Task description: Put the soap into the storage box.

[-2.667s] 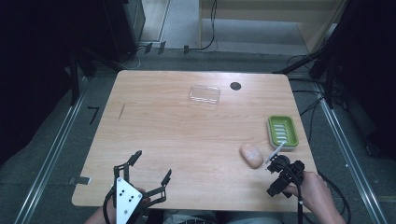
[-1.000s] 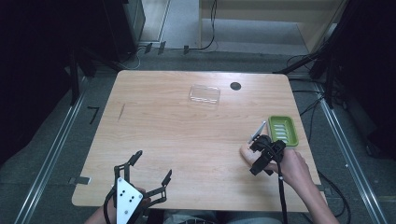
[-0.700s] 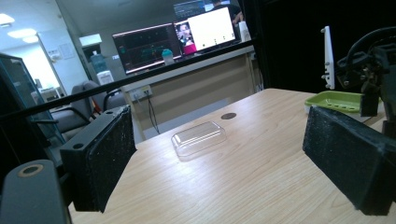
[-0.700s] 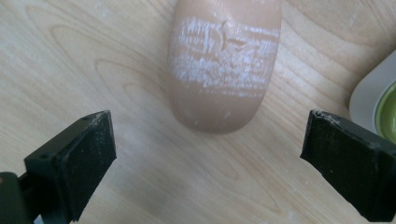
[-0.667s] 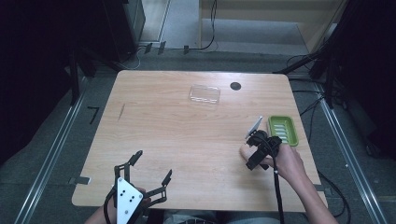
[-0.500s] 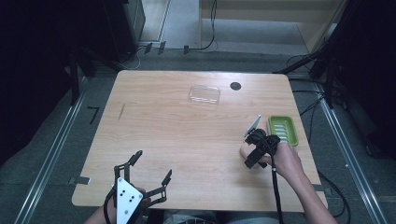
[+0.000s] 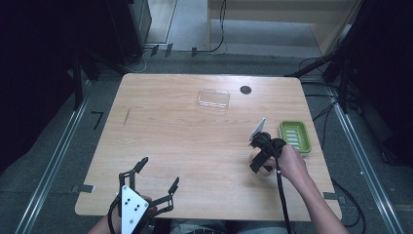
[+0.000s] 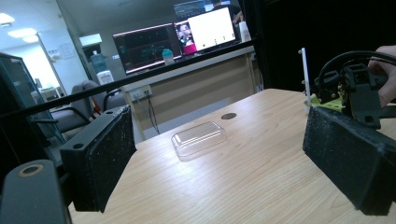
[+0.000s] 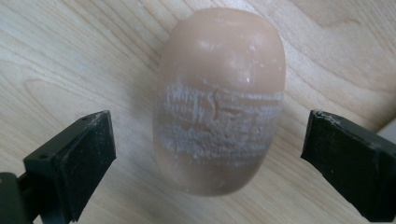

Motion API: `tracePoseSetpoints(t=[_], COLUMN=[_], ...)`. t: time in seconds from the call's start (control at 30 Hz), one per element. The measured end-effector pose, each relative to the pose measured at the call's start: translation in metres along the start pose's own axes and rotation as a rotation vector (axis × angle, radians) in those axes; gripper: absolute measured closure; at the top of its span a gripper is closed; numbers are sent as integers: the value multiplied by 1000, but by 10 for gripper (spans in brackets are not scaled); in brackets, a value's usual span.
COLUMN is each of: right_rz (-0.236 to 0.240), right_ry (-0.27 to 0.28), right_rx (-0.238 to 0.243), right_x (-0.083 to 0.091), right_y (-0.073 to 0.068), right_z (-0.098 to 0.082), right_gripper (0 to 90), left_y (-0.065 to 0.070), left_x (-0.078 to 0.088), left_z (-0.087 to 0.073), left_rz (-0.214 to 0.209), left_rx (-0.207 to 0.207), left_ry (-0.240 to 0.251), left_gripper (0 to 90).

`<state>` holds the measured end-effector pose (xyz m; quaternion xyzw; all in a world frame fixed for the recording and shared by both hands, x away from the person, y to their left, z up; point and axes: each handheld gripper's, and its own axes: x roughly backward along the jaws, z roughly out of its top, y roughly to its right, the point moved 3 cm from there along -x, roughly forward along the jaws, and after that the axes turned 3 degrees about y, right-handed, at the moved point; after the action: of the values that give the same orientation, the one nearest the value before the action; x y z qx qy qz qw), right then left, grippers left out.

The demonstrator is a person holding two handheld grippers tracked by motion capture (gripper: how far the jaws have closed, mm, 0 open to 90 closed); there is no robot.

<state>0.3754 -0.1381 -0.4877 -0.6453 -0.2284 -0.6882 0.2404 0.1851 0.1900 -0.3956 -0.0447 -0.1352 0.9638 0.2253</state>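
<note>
A peach-coloured oval bar of soap [image 9: 219,98], scuffed white across its middle, lies on the wooden table [image 7: 185,131]. My right gripper [image 9: 205,163] points straight down over it, open, one jaw on each side of the bar and clear of it. From above, the right gripper [image 7: 259,157] covers most of the soap, just left of the green soap dish [image 7: 294,136]. My left gripper [image 7: 157,176] rests open at the table's near left edge with nothing between its jaws. The left gripper view shows its own jaws wide apart [image 8: 219,172] and the right gripper [image 8: 350,88] farther off.
A clear plastic lid [image 7: 213,98] lies at the back middle of the table, also seen in the left gripper view [image 8: 199,138]. A black round spot [image 7: 245,89] sits beside it. A cable [image 7: 282,195] trails from the right gripper along the forearm.
My right gripper has come from the near right edge up and left, and now hangs over the soap. The left gripper has stayed still.
</note>
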Motion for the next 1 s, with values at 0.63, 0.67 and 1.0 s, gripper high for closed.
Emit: tracePoseSetpoints(t=[0.63,0.67,1.0], right_rz=[-32,-36,-30], right_ry=[-15,-14,-17], right_rx=[-19,-22,-24], right_x=[-8,-8,-10], right_y=[1,1,1], right_z=[6,6,6], right_gripper=[202,213,293], left_y=[0,0,0], left_x=[0,0,0], left_z=[0,0,0], left_rz=[0,0,1], left_rx=[1,1,0], left_ry=[2,2,3], left_gripper=[99,99,99])
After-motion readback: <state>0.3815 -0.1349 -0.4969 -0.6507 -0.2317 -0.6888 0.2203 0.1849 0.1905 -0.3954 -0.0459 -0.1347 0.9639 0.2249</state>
